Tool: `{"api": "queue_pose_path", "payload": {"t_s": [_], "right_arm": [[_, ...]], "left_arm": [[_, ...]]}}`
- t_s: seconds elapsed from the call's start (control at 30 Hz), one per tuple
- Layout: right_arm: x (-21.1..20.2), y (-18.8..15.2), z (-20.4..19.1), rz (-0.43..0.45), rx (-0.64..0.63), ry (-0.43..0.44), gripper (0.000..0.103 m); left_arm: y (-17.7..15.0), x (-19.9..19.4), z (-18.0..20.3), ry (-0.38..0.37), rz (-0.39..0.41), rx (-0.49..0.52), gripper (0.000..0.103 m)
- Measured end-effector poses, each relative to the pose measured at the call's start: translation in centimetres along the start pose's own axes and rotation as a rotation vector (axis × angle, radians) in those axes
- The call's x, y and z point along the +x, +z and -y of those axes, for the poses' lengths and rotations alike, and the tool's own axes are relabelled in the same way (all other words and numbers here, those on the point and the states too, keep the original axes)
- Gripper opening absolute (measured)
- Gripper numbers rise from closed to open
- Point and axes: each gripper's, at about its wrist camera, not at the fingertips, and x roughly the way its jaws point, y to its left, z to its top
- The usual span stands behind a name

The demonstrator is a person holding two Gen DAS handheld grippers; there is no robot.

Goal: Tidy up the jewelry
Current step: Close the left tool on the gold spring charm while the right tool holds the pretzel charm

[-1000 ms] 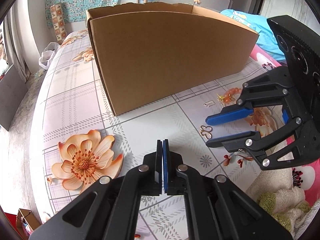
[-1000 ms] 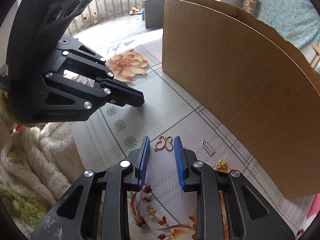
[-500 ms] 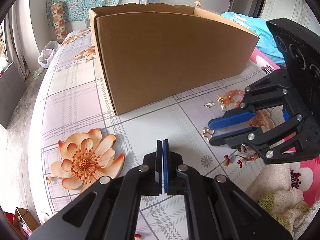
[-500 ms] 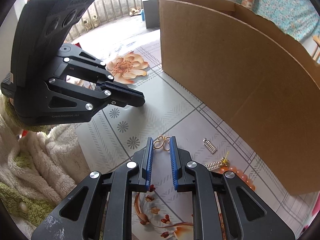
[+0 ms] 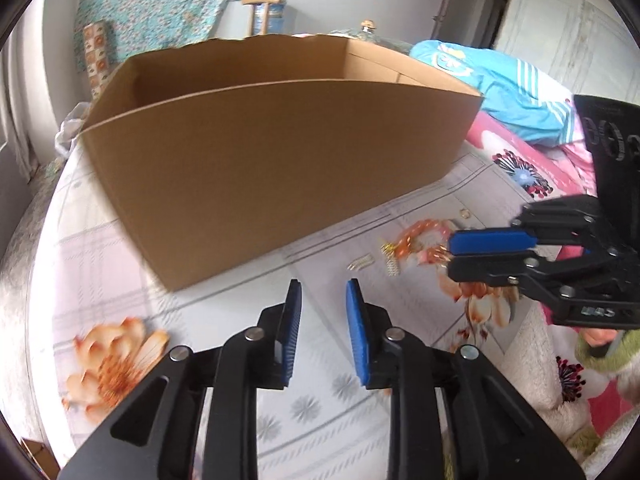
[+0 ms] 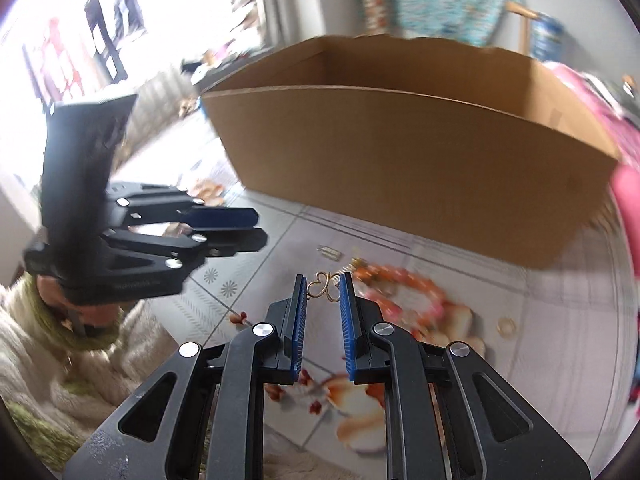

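We pinch the looped gold wire charm (image 6: 322, 287) at our right gripper (image 6: 322, 286) tips, above the flower-printed tabletop (image 6: 560, 360). Orange beads (image 6: 404, 280) and small clasps (image 6: 330, 252) lie before the cardboard box (image 6: 400, 152). Our left gripper (image 5: 322, 300) is opening, empty.

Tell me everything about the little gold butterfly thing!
The gold butterfly charm looks like thin gold wire bent into looped wings, open in the middle. It is pinched at the tips of the right gripper, with a blue pad touching each side. It hangs above the flowery tablecloth, in front of the cardboard box.
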Motion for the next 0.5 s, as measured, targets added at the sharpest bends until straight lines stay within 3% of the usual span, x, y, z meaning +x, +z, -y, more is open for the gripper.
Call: {"api": "queue_pose_path", "payload": {"t_s": [0.13,0.5], "right_arm": [[-1.6,-1.2,1.1,0.049,0.081,0.014,0.014],[-2.3,-2.5,2.9,0.113,0.156,0.078,0.014]], "left_arm": [[0.9,1.7,1.4,0.024,-0.011,0.068,0.022],[2.1,4.2,3.3,0.028,-0.097,0.213,0.022]]}}
